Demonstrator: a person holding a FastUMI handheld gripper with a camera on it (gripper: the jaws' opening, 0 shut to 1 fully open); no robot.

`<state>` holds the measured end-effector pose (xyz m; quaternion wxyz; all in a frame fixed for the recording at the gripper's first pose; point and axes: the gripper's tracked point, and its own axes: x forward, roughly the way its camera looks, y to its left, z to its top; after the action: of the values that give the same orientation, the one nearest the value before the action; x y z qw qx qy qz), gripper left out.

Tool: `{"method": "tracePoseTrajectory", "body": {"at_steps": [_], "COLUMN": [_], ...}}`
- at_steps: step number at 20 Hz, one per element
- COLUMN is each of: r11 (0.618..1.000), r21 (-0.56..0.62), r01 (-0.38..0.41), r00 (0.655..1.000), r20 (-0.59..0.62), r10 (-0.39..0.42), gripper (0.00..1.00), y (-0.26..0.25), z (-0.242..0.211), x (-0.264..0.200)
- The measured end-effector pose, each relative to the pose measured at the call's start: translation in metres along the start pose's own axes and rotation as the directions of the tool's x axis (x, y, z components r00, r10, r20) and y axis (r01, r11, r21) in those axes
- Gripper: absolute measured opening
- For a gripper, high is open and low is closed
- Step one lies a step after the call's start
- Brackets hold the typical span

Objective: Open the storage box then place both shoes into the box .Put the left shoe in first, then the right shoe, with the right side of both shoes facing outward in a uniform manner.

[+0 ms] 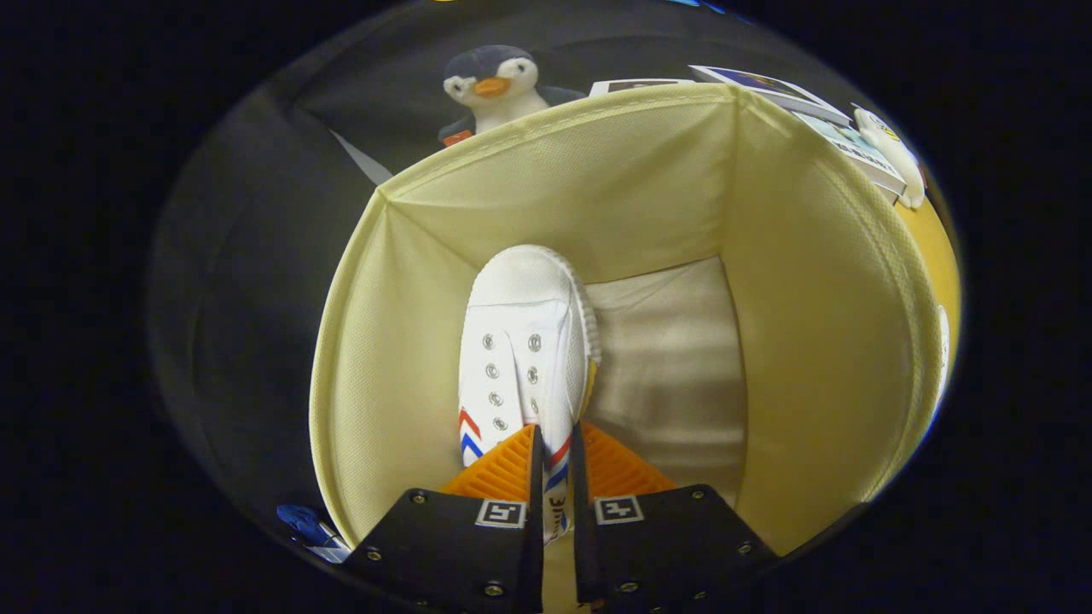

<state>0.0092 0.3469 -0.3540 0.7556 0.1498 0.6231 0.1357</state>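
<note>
shoe (522, 341) is pinched at its heel end between the gripper (554, 465) fingers, both pressing on it, toe pointing ahead and down into the open storage box (810, 341). it hangs along the box's left wall, toe close to the far wall; can't tell if the sole touches the box floor yet. only one shoe shows inside the box, so my read is this is the first one, the left, going in. which side ends up facing outward is hard to judge from this angle. to do the step well: lower until the sole rests on the box floor, keep it hard against the left wall so the bare right half of the floor is free for the second shoe, then part the fingers and pull straight back up clear of the rim. risk: the soft fabric walls could snag the toe or tip the shoe as it's let go. around the box: stuffed penguin (495, 85) just past the far rim, books (802, 98) past the far right corner, small blue thing (307, 522) outside the near left corner. none of it blocks the drop.
</note>
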Motion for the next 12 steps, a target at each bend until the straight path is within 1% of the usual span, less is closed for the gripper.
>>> {"method": "tracePoseTrajectory", "body": {"at_steps": [1, 2, 3, 5, 6, 8, 10, 12], "r11": [1.000, 0.999, 0.998, 0.995, 0.993, 0.987, 0.979, 0.971], "r21": [-0.004, -0.019, -0.039, -0.079, -0.095, -0.126, -0.177, -0.226], "r01": [-0.030, -0.044, -0.056, -0.065, -0.073, -0.102, -0.100, -0.074], "r00": [1.000, 0.999, 0.998, 0.996, 0.993, 0.985, 0.975, 0.965], "r20": [0.008, 0.021, 0.033, 0.061, 0.083, 0.126, 0.179, 0.231], "r10": [0.030, 0.045, 0.057, 0.070, 0.081, 0.118, 0.131, 0.127], "gripper": [0.18, 0.32, 0.57, 0.89, 0.96, 0.96, 0.96, 0.97], "y": [0.006, 0.009, 0.010, 0.009, 0.010, 0.013, 0.008, -0.002], "z": [0.001, 0.003, 0.005, 0.010, 0.014, 0.022, 0.033, 0.042], "x": [-0.003, -0.007, -0.012, -0.027, -0.037, -0.061, -0.088, -0.113]}}
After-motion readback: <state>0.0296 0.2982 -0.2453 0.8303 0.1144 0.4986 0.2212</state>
